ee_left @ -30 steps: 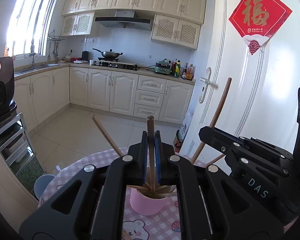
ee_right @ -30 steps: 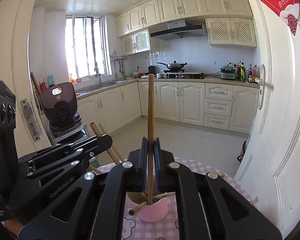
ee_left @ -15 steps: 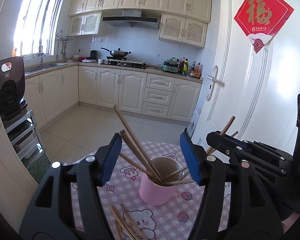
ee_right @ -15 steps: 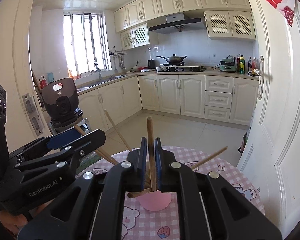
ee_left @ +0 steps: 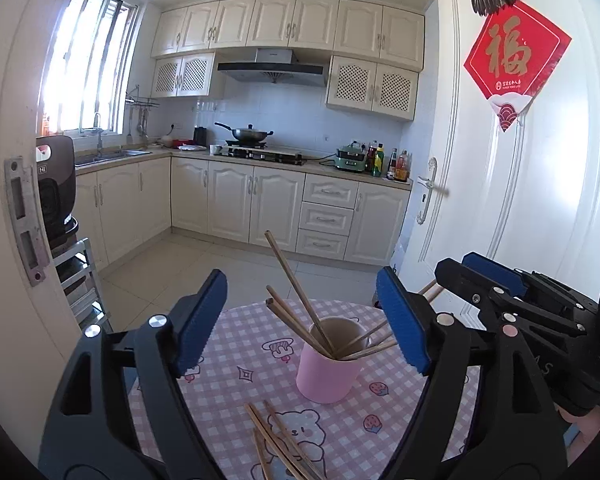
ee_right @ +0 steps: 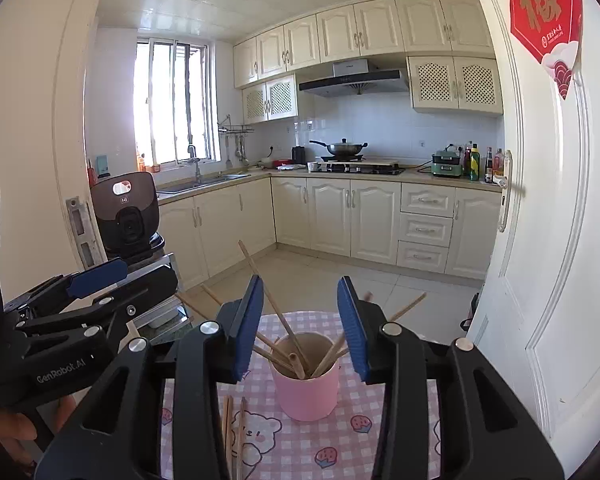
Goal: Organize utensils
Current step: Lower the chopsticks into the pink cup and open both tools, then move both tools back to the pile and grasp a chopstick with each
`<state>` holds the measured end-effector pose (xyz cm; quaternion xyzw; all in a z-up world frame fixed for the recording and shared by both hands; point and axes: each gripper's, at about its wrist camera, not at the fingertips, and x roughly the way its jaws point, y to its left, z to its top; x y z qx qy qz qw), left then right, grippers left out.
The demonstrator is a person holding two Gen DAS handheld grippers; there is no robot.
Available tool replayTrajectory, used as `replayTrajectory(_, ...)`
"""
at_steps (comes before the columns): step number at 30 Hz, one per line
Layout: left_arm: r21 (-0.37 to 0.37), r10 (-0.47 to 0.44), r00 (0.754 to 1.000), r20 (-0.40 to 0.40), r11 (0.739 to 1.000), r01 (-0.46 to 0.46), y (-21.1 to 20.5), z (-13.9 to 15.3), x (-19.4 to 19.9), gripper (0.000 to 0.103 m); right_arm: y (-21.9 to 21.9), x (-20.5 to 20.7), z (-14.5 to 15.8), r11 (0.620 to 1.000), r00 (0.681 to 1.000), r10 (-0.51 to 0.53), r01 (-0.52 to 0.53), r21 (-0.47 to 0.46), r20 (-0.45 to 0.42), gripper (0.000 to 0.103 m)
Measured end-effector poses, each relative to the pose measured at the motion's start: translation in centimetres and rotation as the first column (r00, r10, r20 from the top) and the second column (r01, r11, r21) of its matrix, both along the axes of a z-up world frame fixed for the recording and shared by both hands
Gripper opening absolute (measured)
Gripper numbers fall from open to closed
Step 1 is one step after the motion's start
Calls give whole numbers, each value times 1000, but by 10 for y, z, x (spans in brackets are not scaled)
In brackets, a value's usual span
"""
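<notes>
A pink cup (ee_left: 327, 368) stands on the pink checked tablecloth (ee_left: 240, 344) and holds several wooden chopsticks (ee_left: 296, 288) that lean out to both sides. It also shows in the right wrist view (ee_right: 306, 384). My left gripper (ee_left: 304, 320) is open and empty, just above and in front of the cup. My right gripper (ee_right: 302, 320) is open and empty over the cup. A few loose chopsticks (ee_left: 278, 444) lie on the cloth near me, also in the right wrist view (ee_right: 234, 428).
The small round table stands in a doorway, with a white door (ee_left: 520, 184) close on the right and a door frame (ee_left: 16, 200) on the left. The right gripper's body (ee_left: 540, 312) is beside the cup. A kitchen lies beyond.
Both grippers have opened and let go of their chopsticks, which now stand in the cup. Both grippers have drawn back and up from the cup.
</notes>
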<state>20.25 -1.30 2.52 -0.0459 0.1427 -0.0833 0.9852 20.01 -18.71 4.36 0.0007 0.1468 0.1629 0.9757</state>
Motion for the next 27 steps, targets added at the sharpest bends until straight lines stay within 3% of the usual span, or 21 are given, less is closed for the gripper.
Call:
replayTrajectory(9,17,21,997,77,1000,-22,14,8,-47,89,7,-42,4,999,997,-30,31,-10,75,52)
replayTrajectory(17,18,26,996,81,999,-27,30,-3,-79,94,17,-70,-10,999,996,-29,31,-22,82,61)
replayTrajectory(22,22,27,999,35,999,-28,39,-19,-84,94,21,-80,-27,999,998,-27,28,-32,57,65)
replayTrajectory(27,34,33,998,-62,999,-31,51,-44,-75,94,21,-82,-46,999,999,-26,26,-41,23,65)
